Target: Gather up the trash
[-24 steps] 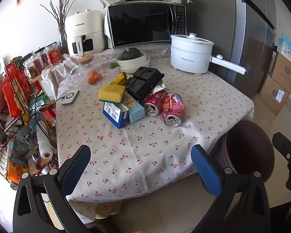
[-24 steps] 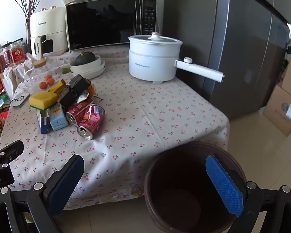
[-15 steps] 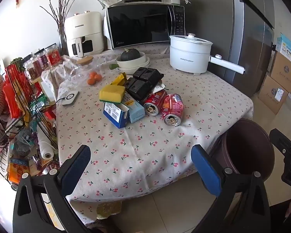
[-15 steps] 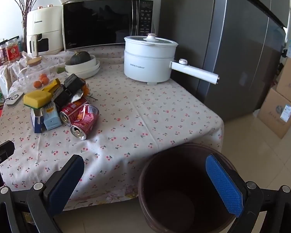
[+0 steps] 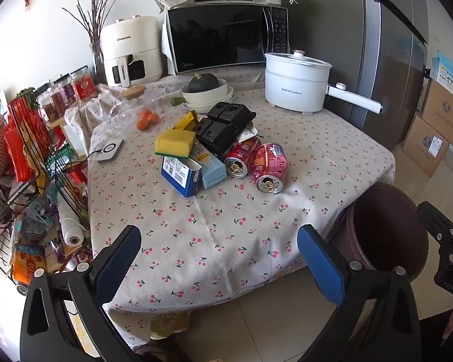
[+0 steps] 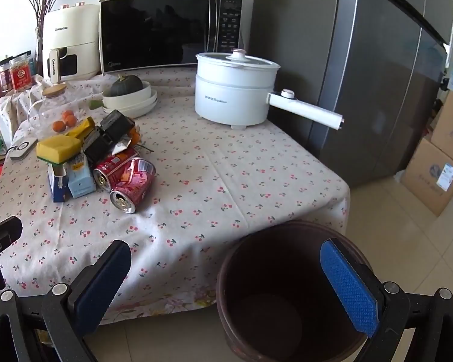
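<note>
A heap of trash lies mid-table: two crushed red cans (image 5: pixel 270 166) (image 6: pixel 133 184), a blue carton (image 5: pixel 181 173) (image 6: pixel 57 182), a pale blue box (image 5: pixel 210 167), black plastic trays (image 5: pixel 223 126) (image 6: pixel 108 137) and a yellow sponge (image 5: pixel 175 143) (image 6: pixel 57 147) on top. A brown bin (image 5: pixel 383 229) (image 6: pixel 290 289) stands on the floor at the table's near right corner. My left gripper (image 5: pixel 219 255) hangs open over the table's front edge, well short of the heap. My right gripper (image 6: pixel 226 283) is open above the bin's rim, empty.
At the back of the cherry-print tablecloth (image 5: pixel 226 229) stand a microwave (image 5: pixel 226 39), an air fryer (image 5: pixel 130 51), a white electric pot (image 5: pixel 296 83) with a long handle, and bowls holding a squash (image 5: pixel 204 84). A wire rack (image 5: pixel 30 163) crowds the left; fridge (image 6: pixel 362 75) and cardboard boxes (image 6: pixel 438 166) right.
Both views have shifted only slightly: the right gripper has drifted a little to the right, so the table and bin sit further left in its view. Both grippers stay open and empty.
</note>
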The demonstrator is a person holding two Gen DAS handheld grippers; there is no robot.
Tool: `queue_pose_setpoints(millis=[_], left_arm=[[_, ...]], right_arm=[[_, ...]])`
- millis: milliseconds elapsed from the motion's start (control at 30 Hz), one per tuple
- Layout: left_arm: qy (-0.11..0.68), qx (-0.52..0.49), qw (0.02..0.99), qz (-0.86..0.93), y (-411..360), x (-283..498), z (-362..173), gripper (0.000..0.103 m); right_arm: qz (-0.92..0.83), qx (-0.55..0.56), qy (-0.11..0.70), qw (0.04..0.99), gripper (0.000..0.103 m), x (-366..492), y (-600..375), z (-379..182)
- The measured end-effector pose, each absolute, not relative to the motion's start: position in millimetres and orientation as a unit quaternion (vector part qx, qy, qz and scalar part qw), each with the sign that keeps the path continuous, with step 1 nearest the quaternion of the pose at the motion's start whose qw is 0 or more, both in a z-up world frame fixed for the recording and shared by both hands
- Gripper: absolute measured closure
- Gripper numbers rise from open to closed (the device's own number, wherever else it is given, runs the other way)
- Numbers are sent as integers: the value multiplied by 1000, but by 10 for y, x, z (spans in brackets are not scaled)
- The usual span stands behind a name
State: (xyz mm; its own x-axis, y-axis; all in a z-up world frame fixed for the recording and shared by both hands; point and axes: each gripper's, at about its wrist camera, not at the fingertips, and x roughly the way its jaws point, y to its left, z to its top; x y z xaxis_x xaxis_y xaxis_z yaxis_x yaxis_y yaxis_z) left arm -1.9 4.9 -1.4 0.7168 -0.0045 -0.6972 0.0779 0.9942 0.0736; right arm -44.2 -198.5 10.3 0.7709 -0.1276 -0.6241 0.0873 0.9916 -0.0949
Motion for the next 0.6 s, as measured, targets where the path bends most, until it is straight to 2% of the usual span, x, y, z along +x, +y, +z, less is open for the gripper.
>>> queue_pose_setpoints(millis=[600], left_arm=[[372, 51, 926, -21, 35, -32, -4, 0]], right_arm=[[-58, -33, 336, 939, 0, -441, -1941, 77]])
